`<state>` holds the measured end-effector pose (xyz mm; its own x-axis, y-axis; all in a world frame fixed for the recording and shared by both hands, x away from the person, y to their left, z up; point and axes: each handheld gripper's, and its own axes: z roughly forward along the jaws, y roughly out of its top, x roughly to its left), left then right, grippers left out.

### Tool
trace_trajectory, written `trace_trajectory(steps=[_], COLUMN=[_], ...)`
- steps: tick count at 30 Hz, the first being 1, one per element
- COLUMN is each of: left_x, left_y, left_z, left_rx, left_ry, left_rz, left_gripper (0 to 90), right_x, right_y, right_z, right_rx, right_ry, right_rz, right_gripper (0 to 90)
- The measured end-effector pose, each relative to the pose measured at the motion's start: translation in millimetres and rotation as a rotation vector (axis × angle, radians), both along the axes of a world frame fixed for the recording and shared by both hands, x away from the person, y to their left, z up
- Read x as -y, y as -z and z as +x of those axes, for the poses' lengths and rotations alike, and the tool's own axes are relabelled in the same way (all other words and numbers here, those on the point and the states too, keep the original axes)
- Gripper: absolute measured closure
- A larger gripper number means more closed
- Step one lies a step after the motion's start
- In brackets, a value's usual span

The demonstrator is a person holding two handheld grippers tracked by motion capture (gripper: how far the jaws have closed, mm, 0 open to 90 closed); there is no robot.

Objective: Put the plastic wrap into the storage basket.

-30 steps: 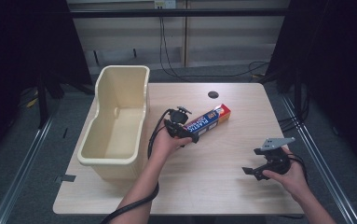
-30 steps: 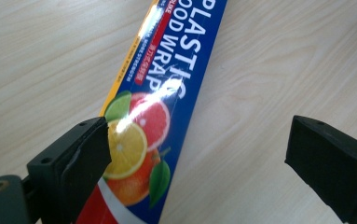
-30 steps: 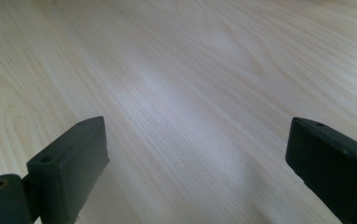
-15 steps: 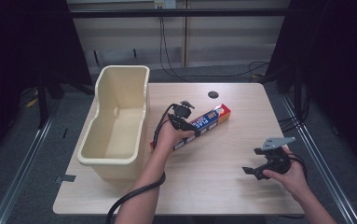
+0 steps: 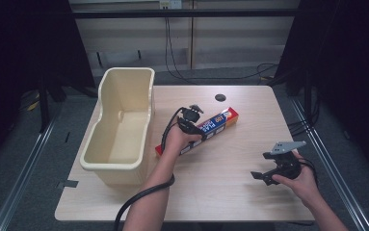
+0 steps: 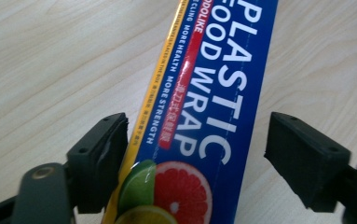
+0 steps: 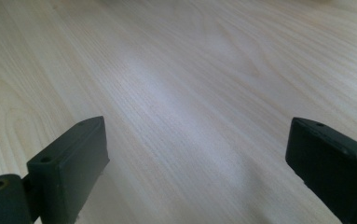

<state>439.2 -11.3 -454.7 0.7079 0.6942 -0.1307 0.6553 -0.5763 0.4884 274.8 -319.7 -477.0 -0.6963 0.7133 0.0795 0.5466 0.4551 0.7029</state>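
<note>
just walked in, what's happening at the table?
A person works two handheld grippers at a wooden table. The left gripper straddles a blue plastic wrap box lying flat; its jaws have just been closing, one pad is at the box edge, the other shows a gap, so no firm grip yet. The right gripper sits open over bare wood. A cream bin stands left of the box.

High overview, two close jaw-level table [image 5: 230, 163] views

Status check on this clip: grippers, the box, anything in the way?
Left gripper astride plastic wrap box, jaws just been closing, one pad touching, other still off. Right gripper open over bare table. Cream bin beside box; nothing blocking.
</note>
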Motion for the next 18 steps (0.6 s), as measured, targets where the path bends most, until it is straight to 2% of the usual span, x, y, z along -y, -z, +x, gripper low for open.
trace_trajectory(steps=[3,6,10,11,13,14,15,17,18], left_x=[-1.3,-3.1,-1.2,-0.6,1.0,0.7,2.1,4.7,6.3], left_y=[0.1,0.6,-0.6,-0.3,2.2,2.0,3.1,5.1,4.7], left_z=[-1.9,-4.5,-10.5,-10.9,-10.3,-8.2,-7.4,-4.8,-3.3], left_rx=[0.016,-0.013,-0.059,-0.064,-0.072,-0.085,-0.089,-0.083,-0.095], left_ry=[0.012,0.016,0.026,0.033,0.01,0.022,0.0,0.01,0.01], left_rz=[0.014,0.01,0.037,0.049,0.031,0.043,0.037,0.036,0.039], left_gripper=[30.9,31.9,33.1,33.1,31.0,30.5,30.8,31.0,30.8], right_x=[0.1,0.3,0.5,0.4,0.2,0.0,-0.2,-0.3,-0.3], right_y=[0.1,0.0,-0.9,-0.8,-0.6,-0.5,-0.5,-0.6,-0.7], right_z=[0.4,0.6,0.5,0.8,1.2,1.2,1.1,1.3,1.4], right_rx=[0.001,0.004,0.005,0.007,0.008,0.006,0.004,0.009,0.009], right_ry=[-0.004,-0.005,0.0,-0.002,-0.001,0.001,0.001,0.001,0.001], right_rz=[0.003,0.002,0.0,0.001,-0.001,0.0,0.001,0.0,0.001], right_gripper=[5.6,5.6,5.6,5.6,5.6,5.6,5.6,5.6,5.6])
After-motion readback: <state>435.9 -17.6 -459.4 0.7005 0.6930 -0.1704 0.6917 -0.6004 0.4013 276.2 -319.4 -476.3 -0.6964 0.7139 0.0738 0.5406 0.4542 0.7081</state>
